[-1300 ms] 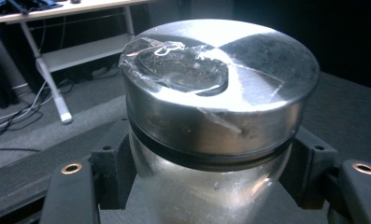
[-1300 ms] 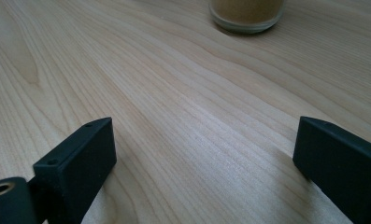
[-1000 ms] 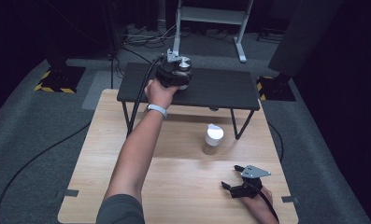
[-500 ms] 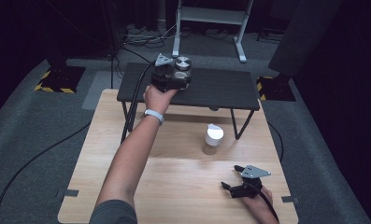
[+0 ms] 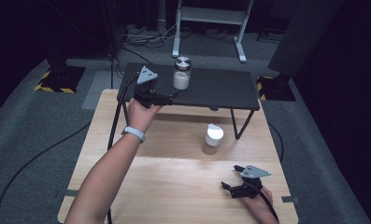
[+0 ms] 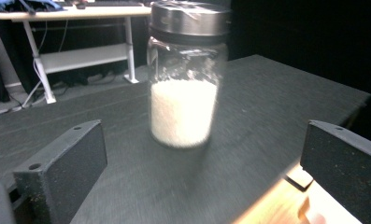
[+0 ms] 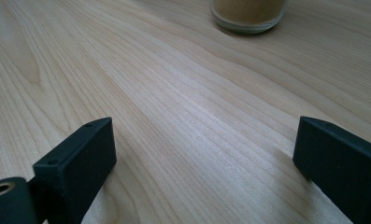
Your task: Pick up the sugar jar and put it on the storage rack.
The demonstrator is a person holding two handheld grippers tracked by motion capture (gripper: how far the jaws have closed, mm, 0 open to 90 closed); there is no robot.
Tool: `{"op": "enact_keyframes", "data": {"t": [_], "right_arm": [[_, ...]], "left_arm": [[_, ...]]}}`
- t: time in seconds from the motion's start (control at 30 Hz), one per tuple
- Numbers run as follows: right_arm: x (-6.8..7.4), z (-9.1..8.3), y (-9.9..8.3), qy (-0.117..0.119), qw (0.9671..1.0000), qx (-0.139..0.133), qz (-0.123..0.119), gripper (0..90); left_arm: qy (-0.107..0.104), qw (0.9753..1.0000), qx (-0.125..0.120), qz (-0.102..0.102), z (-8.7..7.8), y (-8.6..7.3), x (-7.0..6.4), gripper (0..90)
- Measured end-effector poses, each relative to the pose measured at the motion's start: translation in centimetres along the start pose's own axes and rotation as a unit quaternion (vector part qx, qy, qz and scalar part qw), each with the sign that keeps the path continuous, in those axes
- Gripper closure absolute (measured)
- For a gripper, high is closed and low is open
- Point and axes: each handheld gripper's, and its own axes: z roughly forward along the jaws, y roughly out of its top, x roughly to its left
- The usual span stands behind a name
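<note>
The left gripper (image 5: 167, 97) has let go of the glass jar (image 5: 181, 73) of white grains and drawn back just beside it, jaws spread, leaving it upright on the black shelf (image 5: 220, 88) (placement looks finished), while the right gripper (image 5: 234, 185), jaws apart, rests well away from that jar.

The high view looks forward and down over my side of the wooden tabletop (image 5: 174, 182). The camera on my left hand-held gripper (image 5: 167, 97) sits close to the jar (image 6: 185, 74) on the black stand (image 5: 220, 88), which the high view shares. My right one skims low over the wood.
</note>
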Motion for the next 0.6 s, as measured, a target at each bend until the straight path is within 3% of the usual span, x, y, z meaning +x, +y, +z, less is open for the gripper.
{"op": "enact_keyframes", "data": {"t": [0.03, 0.23, 0.47, 0.6], "right_arm": [[0.0, 0.0, 0.0, 0.0, 1.0, 0.0, 0.0, 5.6], [0.0, 0.0, 0.0, 0.0, 1.0, 0.0, 0.0, 5.6], [0.0, 0.0, 0.0, 0.0, 1.0, 0.0, 0.0, 5.6], [0.0, 0.0, 0.0, 0.0, 1.0, 0.0, 0.0, 5.6]], "left_arm": [[0.0, 1.0, 0.006, 0.003, -0.3, -0.1, -0.2, 0.4], [-0.004, 0.9997, -0.023, 0.005, -2.2, -3.3, -1.3, 1.1], [0.001, 0.9996, -0.015, 0.023, -2.8, -6.2, -2.6, 1.4], [0.016, 0.999, -0.008, 0.042, -3.4, -8.9, -3.5, 1.5]]}}
